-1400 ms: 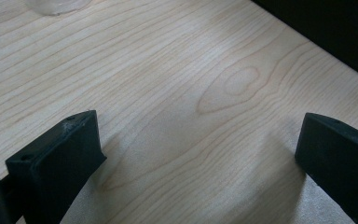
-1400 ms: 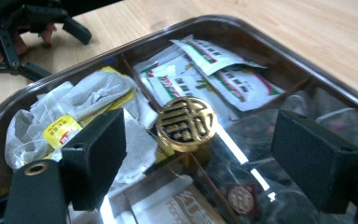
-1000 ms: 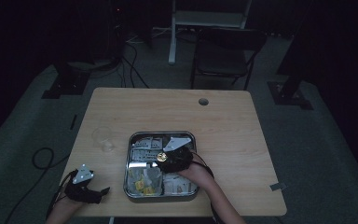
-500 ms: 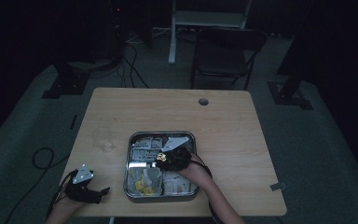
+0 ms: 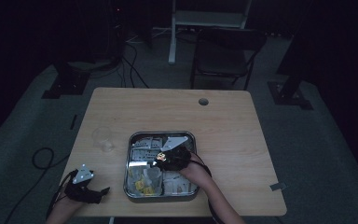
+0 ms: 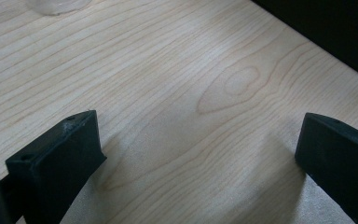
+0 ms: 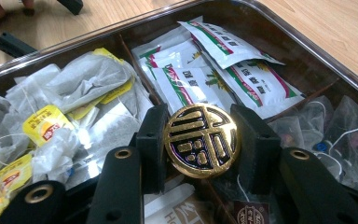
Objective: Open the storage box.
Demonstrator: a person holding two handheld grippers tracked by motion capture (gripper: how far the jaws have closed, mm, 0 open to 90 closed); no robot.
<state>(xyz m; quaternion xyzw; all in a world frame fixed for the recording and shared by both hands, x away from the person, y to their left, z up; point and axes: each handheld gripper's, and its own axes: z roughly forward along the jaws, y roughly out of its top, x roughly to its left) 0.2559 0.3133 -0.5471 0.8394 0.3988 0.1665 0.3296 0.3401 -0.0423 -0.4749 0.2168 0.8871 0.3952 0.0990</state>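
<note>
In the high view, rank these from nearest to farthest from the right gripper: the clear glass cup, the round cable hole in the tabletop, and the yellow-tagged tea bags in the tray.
From the right gripper:
1. Yellow-tagged tea bags, just below-left of it, inside the tray.
2. Clear glass cup, to its left on the table.
3. Round cable hole, near the table's far edge.
The last two are not far apart in rank.

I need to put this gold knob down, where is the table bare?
Bare wood right of the tray, out to the table edge, and behind it toward the hole. Left holds a clear cup and the left gripper. The tray is packed with tea bags.
</note>
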